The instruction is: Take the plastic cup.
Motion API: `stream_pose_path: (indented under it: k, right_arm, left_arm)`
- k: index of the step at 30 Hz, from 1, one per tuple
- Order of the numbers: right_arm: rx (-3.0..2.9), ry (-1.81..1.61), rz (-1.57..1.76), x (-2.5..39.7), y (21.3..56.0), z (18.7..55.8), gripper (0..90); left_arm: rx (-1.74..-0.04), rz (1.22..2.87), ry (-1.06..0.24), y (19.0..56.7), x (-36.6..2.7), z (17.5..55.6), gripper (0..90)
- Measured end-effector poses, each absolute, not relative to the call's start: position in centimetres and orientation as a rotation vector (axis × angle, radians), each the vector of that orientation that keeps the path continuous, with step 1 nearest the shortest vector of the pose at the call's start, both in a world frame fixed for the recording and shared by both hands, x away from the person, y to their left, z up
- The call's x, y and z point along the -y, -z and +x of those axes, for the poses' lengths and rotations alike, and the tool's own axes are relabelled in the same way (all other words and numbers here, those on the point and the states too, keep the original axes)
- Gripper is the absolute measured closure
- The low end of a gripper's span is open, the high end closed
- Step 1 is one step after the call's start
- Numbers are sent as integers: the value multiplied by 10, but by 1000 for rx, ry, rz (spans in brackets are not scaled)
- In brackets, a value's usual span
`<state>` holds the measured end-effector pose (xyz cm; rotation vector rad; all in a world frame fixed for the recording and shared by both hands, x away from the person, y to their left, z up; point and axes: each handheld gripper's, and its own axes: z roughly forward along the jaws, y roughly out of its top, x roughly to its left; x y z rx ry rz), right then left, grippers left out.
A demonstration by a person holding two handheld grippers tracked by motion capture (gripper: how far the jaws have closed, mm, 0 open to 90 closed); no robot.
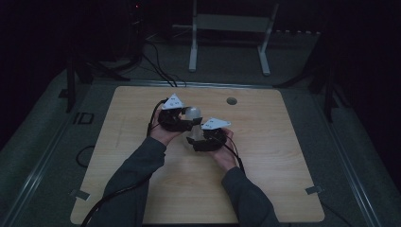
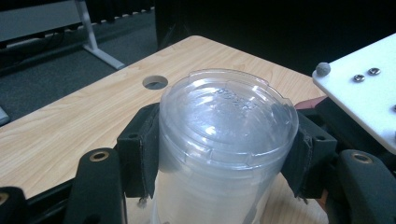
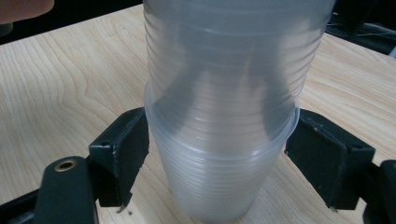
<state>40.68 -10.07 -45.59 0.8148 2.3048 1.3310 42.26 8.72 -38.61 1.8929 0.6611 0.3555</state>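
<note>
A stack of nested clear plastic cups (image 1: 193,114) is held above the middle of the wooden table (image 1: 274,161), between both grippers. My left gripper (image 1: 182,118) is shut on one end of the stack; in the left gripper view the black pads (image 2: 137,154) press on both sides of the cup (image 2: 226,116), just below its closed round end. My right gripper (image 1: 198,139) is shut on the outermost cup (image 3: 215,177) at its rim, with a pad (image 3: 123,149) on each side. The rest of the stack (image 3: 229,60) rises out of that cup.
A round cable hole (image 1: 231,100) lies in the table behind the grippers. Beyond the far edge stand a white metal frame (image 1: 194,47) and cables on the dark floor. Bare tabletop lies to the left, right and front.
</note>
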Motion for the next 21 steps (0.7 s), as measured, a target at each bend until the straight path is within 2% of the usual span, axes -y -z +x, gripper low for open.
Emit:
stream_pose_path:
  k: [21]
  right_arm:
    - [-2310, -1317, 792, 101, 456, 406, 225]
  left_arm:
    - [-659, 1840, -338, 374, -94, 422, 378]
